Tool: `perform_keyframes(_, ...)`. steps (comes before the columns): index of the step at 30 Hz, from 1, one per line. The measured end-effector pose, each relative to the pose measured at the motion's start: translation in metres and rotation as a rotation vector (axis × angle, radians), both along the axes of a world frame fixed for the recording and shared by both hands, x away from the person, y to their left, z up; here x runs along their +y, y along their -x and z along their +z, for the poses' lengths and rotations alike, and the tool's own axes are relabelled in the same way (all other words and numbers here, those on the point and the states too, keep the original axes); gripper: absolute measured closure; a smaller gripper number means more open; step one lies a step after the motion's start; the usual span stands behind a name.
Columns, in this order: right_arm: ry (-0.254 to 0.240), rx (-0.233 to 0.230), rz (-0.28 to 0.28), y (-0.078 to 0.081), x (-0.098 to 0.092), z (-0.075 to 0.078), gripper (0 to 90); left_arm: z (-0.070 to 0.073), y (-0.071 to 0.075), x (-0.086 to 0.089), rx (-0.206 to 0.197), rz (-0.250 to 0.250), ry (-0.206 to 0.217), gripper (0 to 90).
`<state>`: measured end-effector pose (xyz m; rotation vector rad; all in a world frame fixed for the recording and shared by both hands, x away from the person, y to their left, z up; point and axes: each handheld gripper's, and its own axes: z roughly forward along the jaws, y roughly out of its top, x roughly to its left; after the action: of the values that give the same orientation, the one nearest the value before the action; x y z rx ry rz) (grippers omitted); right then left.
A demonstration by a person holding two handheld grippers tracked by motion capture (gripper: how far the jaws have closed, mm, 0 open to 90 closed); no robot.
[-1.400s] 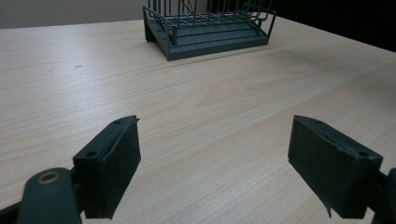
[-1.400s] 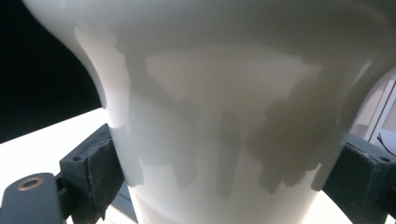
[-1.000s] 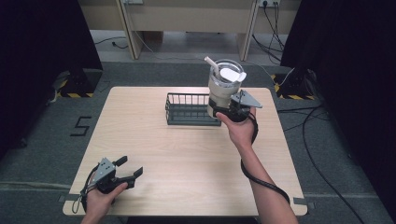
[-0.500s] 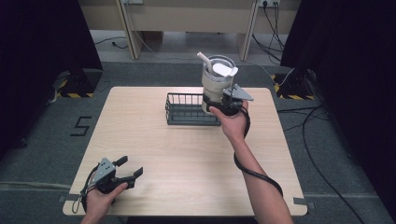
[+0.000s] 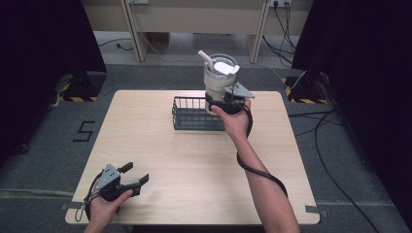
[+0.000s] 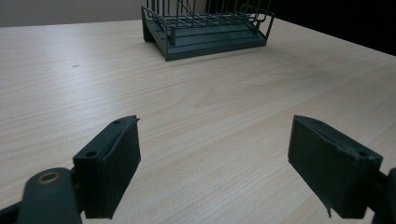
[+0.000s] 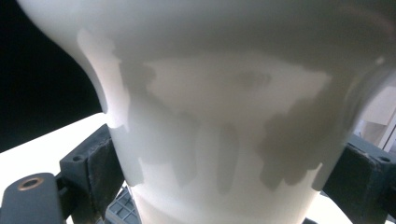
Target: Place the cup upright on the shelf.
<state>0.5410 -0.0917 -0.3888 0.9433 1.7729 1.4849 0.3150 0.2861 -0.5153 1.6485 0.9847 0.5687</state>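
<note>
High view: the right gripper point(image 5: 219, 101) sat just above the middle of the frame, its jaws clamped around the lower part of a white cup point(image 5: 218, 77) with a straw point(image 5: 205, 57) rising toward the upper left. The cup was held up over the right end of a dark wire basket point(image 5: 192, 114) that stood on the far half of the wooden table point(image 5: 194, 165). In the lower left of the frame the left gripper point(image 5: 127, 180) rested low at the table's near edge, its jaws spread wide with nothing between them.

Left gripper view: the two black jaws stood far apart at the bottom of the frame over bare tabletop point(image 6: 210, 107), and the wire basket point(image 6: 205, 28) sat at the upper middle, well apart from them.

Right gripper view: the white cup point(image 7: 224, 116) took up nearly the whole frame, pinched between the jaws at the lower left and lower right
</note>
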Motion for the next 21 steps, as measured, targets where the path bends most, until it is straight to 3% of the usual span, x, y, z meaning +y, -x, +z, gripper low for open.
perform_keyframes(21,-0.010,0.032,-0.008,-0.028,0.017,-0.006,11.0,-0.001,-0.001,0.000,0.002,0.001,0.000,16.4)
